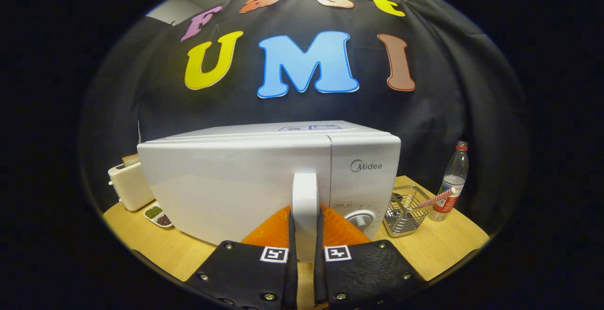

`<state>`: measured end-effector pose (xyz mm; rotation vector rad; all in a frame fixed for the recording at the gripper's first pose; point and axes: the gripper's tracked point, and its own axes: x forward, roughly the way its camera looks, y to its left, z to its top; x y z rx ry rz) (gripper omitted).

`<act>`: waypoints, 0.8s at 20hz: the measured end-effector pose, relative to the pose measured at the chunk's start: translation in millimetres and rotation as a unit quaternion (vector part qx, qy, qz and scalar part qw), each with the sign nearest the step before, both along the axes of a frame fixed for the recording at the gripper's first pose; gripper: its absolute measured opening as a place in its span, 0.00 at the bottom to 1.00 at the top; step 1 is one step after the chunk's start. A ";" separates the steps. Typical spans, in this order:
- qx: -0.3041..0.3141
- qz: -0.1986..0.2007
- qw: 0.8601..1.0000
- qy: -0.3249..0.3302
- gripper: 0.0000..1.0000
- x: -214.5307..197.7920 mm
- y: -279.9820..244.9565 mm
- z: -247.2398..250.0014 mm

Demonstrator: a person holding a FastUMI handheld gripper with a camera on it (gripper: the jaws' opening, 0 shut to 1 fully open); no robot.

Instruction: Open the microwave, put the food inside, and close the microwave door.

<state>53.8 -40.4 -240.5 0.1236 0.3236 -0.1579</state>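
— Gripper [306, 246] check: your two fingers [240, 267] are pinched on the microwave's white door handle [305, 196], one pad on each side of it.

— And the microwave [269, 178] itself?

— Straight ahead of the fingers, door shut or barely cracked; from this close I can't tell which. So you're on the opening step.

— Next?

— Keep the pinch and pull the handle toward you along the door's arc. The hinge looks to be on the far left.

— The food?

— Possibly the small dish [158, 215] ahead and left of the fingers, beside the toaster [128, 185].
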 end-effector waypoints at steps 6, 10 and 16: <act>-0.015 0.020 1.000 -0.019 0.14 -33.3 15.3 8.2; 0.004 0.073 0.997 -0.007 0.13 -79.9 44.5 15.0; 0.029 0.174 0.984 -0.015 0.13 -142.2 113.8 26.1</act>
